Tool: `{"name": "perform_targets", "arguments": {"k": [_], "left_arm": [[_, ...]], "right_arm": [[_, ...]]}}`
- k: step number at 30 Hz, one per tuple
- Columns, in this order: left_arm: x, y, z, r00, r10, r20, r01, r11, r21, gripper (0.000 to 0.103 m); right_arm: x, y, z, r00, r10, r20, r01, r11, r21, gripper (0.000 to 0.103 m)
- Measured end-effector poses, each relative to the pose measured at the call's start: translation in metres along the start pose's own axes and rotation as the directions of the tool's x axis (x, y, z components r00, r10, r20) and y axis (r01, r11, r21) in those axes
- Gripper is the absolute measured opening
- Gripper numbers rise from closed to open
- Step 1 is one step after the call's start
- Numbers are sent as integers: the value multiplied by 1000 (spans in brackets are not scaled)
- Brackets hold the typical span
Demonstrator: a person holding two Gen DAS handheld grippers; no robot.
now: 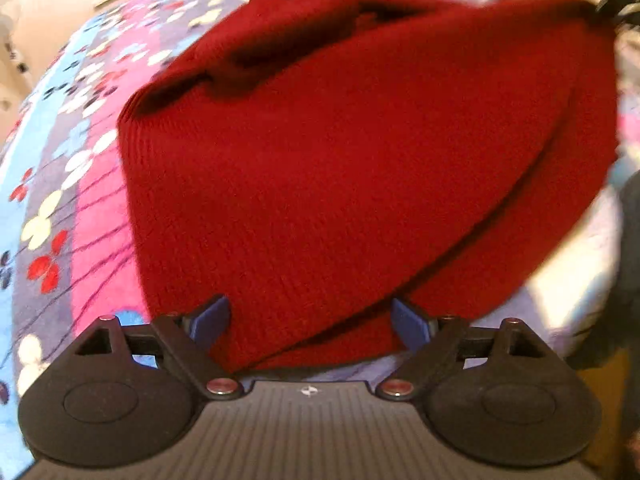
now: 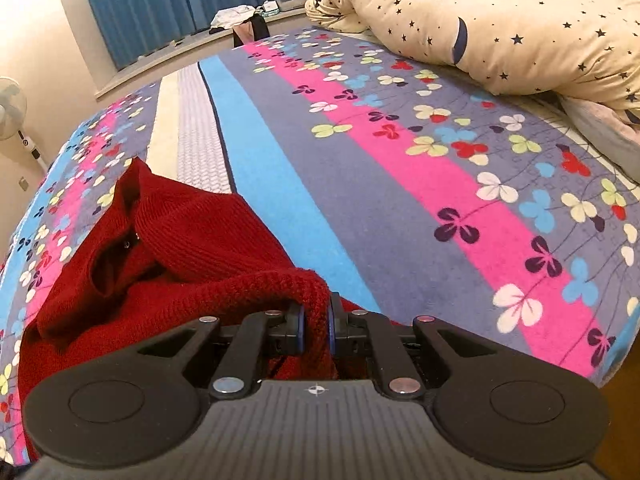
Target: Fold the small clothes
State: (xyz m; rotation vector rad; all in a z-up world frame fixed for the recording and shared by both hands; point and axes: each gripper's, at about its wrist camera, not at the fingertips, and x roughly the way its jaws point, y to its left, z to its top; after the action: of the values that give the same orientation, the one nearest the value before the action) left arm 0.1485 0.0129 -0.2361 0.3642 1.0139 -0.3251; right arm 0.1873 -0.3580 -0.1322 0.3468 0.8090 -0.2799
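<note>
A dark red knitted sweater (image 1: 320,168) lies on the flowered bedsheet (image 1: 60,168), its right side lifted toward the upper right of the left wrist view. My left gripper (image 1: 310,324) stands open right over the sweater's near hem, and its blue pads (image 1: 214,316) press on nothing. In the right wrist view the same red sweater (image 2: 192,240) lies bunched at the left, collar opening upward. My right gripper (image 2: 316,320) is shut on a rolled edge of that sweater, which hangs between its blue pads (image 2: 301,330).
A cream star-patterned duvet (image 2: 500,20) is heaped at the far right of the bed. The striped flowered bedsheet (image 2: 400,184) stretches ahead. Blue curtains (image 2: 160,4) and a windowsill with clutter lie beyond. A white fan (image 2: 12,112) stands at the left.
</note>
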Motion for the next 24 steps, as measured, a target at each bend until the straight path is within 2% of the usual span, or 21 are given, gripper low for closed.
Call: {"name": "perform_targets", "arguments": {"k": [2,4,5,6,7,8,10,12,13,15,17,20,22,24], "left_arm": [[4,-1,-3,999,35,23,-35,999,38,102],[4,6,-2,996,89,30,-90,996,30,102],[1,15,-1,994,105,30,-104,994,-9,102],[-4,32,1,987,158,37,-154,984,-94,101],[-10,54,2,982,185,36,-175,968,-181,101],[-16,74,1,980,196,35,-179,945,-274,101],[-26,129,-4,976,216,4,-186,853,-488,101],[-20,167,-9,985,168,-35,-156,794,-587,101],[-14,178,-12,992,116,-54,-125,782,-610,101],[-6,177,-15,995,62,-79,-97,781,-616,101],[-8,158,-15,997,18,-79,-64,780,-622,101],[2,145,-18,994,-83,-72,14,749,-663,101],[0,131,-16,993,-76,-85,4,770,-638,101],[0,119,-16,990,-110,-92,33,799,-601,97]], "right_arm": [[-1,-2,-1,1000,4,-6,-4,1000,1,11],[-1,-6,-3,1000,8,-14,-8,1000,4,11],[0,-8,-3,1000,11,-18,-10,1000,11,11],[1,-9,-4,1000,11,-20,-11,1000,18,11],[1,-9,-6,1000,10,-21,-10,1000,21,11],[1,-9,-7,1000,10,-21,-10,1000,22,11],[1,-9,-10,1000,8,-19,-7,1000,21,11],[2,-9,-12,1000,9,-23,-8,1000,28,11],[2,-10,-14,1000,11,-25,-10,999,34,11],[2,-10,-17,1000,7,-25,-6,999,43,11],[1,-12,-20,1000,4,-30,-3,999,53,11],[1,-14,-19,999,9,-40,-6,998,68,11],[1,-15,-16,999,11,-41,-8,997,78,11],[1,-14,-12,999,12,-40,-9,997,82,11]]}}
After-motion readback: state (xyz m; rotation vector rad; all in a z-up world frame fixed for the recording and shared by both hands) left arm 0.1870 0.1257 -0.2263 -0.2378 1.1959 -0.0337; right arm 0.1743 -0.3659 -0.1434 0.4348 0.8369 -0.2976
